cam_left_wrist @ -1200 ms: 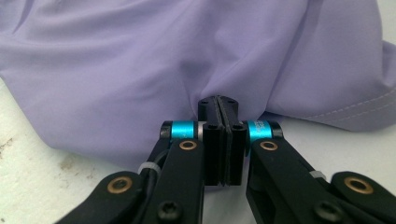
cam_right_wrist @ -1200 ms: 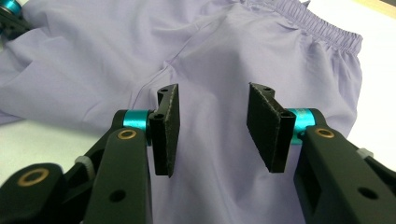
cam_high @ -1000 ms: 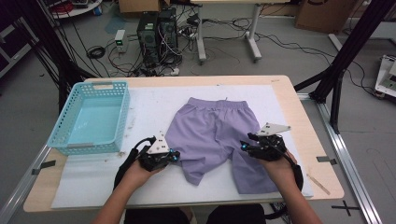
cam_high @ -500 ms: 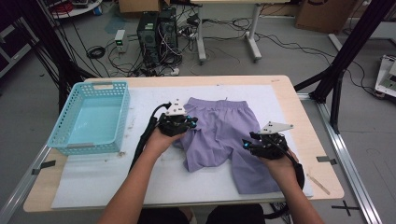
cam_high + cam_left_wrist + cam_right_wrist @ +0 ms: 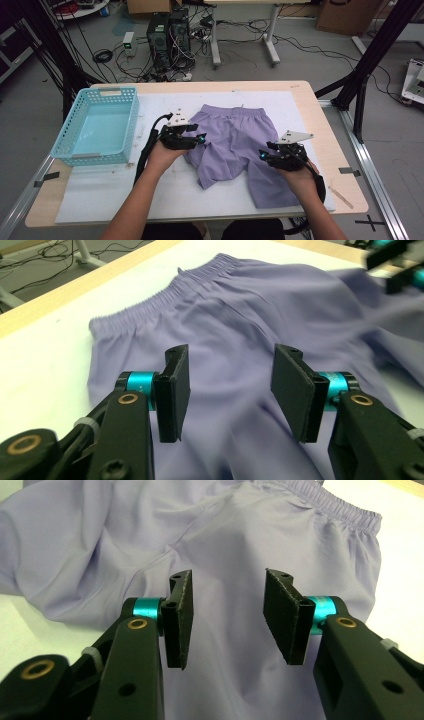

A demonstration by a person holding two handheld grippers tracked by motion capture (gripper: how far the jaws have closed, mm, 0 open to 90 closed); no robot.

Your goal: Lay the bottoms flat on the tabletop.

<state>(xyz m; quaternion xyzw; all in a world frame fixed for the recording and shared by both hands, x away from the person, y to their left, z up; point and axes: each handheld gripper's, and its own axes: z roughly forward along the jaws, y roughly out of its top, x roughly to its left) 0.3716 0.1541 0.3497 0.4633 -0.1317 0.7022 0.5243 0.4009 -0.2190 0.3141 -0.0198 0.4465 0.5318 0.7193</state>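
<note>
shorts (image 5: 250,325) now free of left gripper (image 5: 231,390)

No legible txt, labels or nos. anywhere.

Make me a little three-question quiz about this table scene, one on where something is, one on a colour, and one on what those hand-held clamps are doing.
1. Where does the basket stand?
A. Left of the shorts
B. On top of the shorts
C. Right of the shorts

2. What colour are the shorts?
A. Red
B. Light purple
C. Green

3. How do the fingers of the left gripper stand?
A. Clamped on the waistband
B. Apart, with nothing pinched between them
C. Shut on the basket rim

Answers:
1. A, since the high view shows the turquoise basket at the table's left side, apart from the cloth.
2. B, since the cloth looks pale lilac in the high view and both gripper views.
3. B, since the left gripper view shows a wide gap between the fingers, with the cloth lying beyond them; they have just been opening.
</note>
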